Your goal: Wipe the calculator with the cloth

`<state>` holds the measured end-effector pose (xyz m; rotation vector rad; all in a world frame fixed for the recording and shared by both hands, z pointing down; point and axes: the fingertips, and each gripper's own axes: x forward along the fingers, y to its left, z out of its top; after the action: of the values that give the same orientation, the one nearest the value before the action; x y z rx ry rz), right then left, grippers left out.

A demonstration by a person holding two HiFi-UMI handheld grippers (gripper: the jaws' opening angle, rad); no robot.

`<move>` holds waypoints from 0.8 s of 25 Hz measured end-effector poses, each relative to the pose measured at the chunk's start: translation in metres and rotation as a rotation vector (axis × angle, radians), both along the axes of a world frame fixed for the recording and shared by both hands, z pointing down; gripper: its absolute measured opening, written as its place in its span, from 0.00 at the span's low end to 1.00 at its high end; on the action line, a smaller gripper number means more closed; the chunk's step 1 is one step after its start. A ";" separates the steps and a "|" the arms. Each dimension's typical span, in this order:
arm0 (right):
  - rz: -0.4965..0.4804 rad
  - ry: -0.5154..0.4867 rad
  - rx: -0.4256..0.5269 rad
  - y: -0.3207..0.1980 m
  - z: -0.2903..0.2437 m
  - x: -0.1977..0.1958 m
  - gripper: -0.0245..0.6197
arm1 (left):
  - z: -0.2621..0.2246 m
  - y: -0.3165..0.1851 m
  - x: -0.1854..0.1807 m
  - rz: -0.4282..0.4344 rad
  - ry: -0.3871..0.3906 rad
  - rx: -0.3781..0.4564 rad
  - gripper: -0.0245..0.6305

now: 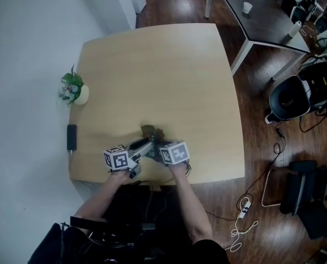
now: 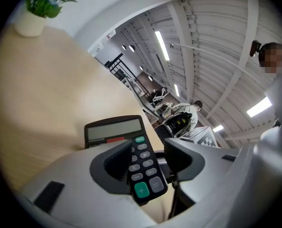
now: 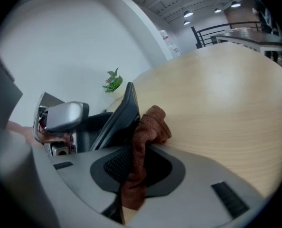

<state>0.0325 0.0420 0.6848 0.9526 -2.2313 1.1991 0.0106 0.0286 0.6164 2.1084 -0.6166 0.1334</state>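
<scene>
Calculator tilted up at near part of worktop, between left gripper jaws, which stand parted, not pinching. Right gripper jaws clenched on cloth. Risk: cloth push topples loose calculator.

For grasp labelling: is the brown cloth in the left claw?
No, only the calculator sits between the jaws of the left claw; the right claw pinches the cloth.

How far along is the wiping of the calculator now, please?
Done: cloth and calculator are together at the table's near edge. In hand: the right hand-held gripper pinches the brown cloth, bunched against the calculator's edge; the calculator sits tilted between the left hand-held gripper's parted jaws. Left: no cloth lies on the key face, so the wiping itself probably remains.
</scene>
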 end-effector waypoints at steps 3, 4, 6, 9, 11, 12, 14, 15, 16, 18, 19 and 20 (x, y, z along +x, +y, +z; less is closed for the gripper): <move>0.090 0.010 -0.019 0.001 0.001 0.026 0.14 | -0.005 0.002 0.004 -0.023 0.156 -0.039 0.39; 0.127 0.022 -0.009 0.002 -0.001 0.038 0.14 | -0.008 0.001 0.001 -0.043 0.221 -0.054 0.36; 0.212 0.064 0.042 0.003 -0.010 0.070 0.14 | -0.010 -0.004 -0.017 -0.109 0.306 -0.071 0.33; 0.338 0.183 0.140 0.006 -0.030 0.129 0.14 | -0.001 -0.015 -0.059 -0.198 0.286 -0.077 0.33; 0.383 0.262 0.177 0.007 -0.037 0.160 0.14 | 0.010 -0.022 -0.082 -0.234 0.267 -0.097 0.33; 0.383 0.278 0.175 0.007 -0.037 0.167 0.14 | 0.015 -0.025 -0.088 -0.243 0.268 -0.113 0.33; 0.347 0.249 0.135 0.007 -0.029 0.159 0.14 | 0.027 -0.028 -0.090 -0.239 0.277 -0.153 0.33; 0.317 0.219 0.104 0.007 -0.022 0.146 0.14 | 0.032 -0.027 -0.085 -0.225 0.284 -0.171 0.33; 0.283 0.187 0.070 0.008 -0.014 0.130 0.14 | 0.036 -0.027 -0.079 -0.208 0.290 -0.187 0.33; 0.223 0.124 0.007 0.011 0.002 0.093 0.14 | 0.047 -0.025 -0.066 -0.179 0.290 -0.216 0.33; 0.208 0.088 -0.016 0.012 0.008 0.076 0.14 | 0.052 -0.024 -0.062 -0.175 0.284 -0.232 0.31; 0.207 0.050 -0.032 0.012 0.011 0.063 0.14 | 0.056 -0.025 -0.058 -0.174 0.282 -0.244 0.31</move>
<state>0.0952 0.0540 0.6955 1.2109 -2.1089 1.2794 -0.0478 0.0040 0.6722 1.7882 -0.5785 -0.1766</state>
